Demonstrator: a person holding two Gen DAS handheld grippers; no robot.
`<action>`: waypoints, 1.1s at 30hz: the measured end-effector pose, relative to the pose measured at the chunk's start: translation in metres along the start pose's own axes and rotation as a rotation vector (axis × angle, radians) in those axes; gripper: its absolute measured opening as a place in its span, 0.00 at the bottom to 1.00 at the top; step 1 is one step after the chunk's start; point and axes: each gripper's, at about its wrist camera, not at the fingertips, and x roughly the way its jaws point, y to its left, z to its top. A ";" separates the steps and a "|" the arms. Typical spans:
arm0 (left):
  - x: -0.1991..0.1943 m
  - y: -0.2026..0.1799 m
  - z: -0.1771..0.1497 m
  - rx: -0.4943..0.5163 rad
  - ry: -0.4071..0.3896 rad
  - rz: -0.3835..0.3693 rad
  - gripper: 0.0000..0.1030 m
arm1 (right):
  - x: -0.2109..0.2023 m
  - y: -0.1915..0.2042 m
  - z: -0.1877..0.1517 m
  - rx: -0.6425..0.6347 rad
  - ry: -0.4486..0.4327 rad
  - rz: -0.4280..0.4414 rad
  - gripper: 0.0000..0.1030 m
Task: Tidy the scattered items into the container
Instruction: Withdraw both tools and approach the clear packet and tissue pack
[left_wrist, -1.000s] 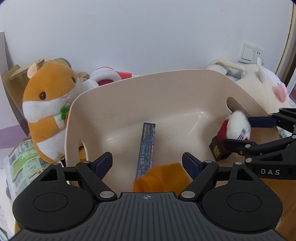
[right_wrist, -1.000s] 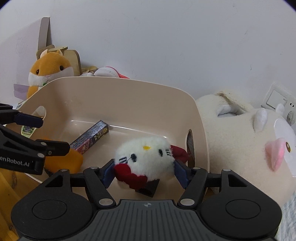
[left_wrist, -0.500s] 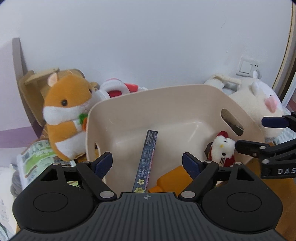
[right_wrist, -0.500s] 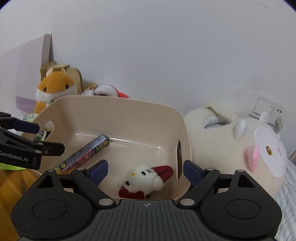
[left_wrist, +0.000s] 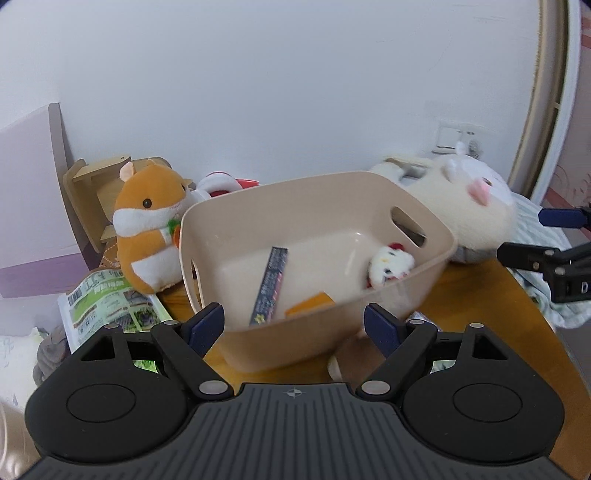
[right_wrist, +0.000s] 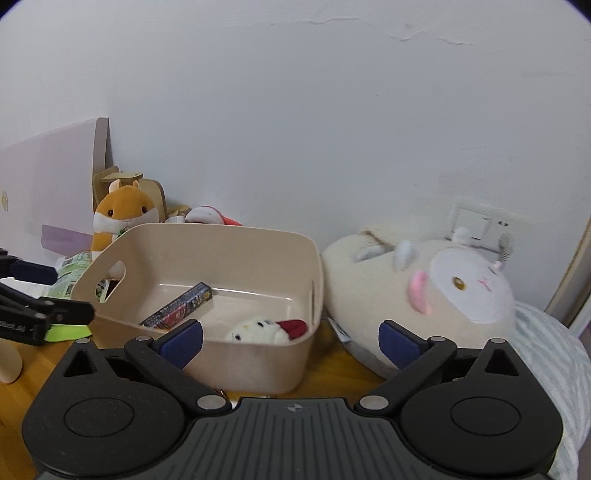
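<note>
A beige plastic bin stands on the wooden table. Inside lie a small white kitty plush with a red bow, a long dark box and an orange item. My left gripper is open and empty, pulled back in front of the bin. My right gripper is open and empty, back from the bin's near right corner. Each gripper shows at the edge of the other's view.
An orange hamster plush stands left of the bin, a big white plush to its right. A green printed packet lies at left. A wall with a socket is behind.
The right gripper opened and dropped the kitty plush into the bin. Both grippers drew back and up from the bin.
</note>
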 end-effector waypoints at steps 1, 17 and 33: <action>-0.005 -0.003 -0.005 0.012 -0.004 0.000 0.82 | -0.005 -0.003 -0.004 -0.001 -0.001 -0.003 1.00; -0.027 -0.022 -0.127 0.095 0.027 -0.061 0.82 | -0.038 -0.020 -0.105 -0.037 0.050 -0.073 1.00; 0.001 -0.045 -0.171 0.110 0.054 -0.158 0.82 | 0.001 -0.001 -0.168 -0.153 0.139 -0.061 1.00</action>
